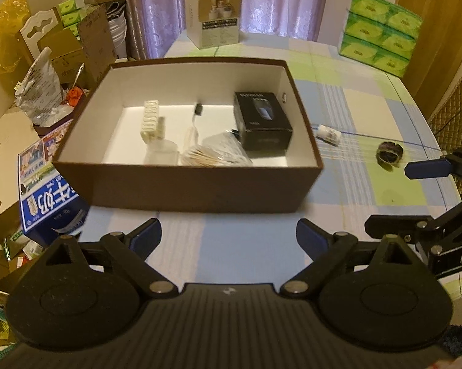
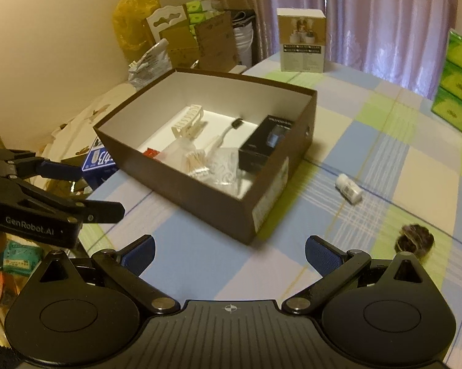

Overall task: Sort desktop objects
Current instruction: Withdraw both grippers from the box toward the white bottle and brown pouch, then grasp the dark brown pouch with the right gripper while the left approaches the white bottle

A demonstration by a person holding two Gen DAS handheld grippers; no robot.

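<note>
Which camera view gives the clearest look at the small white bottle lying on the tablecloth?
The right wrist view: the small white bottle lies unobstructed, nearer the camera, with its label patch visible. In the left wrist view the bottle appears smaller and blurrier, just right of the brown box.

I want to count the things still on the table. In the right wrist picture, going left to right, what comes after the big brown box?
Brown box → small white bottle → dark fuzzy ball → green tissue packs at the far right edge.
</note>
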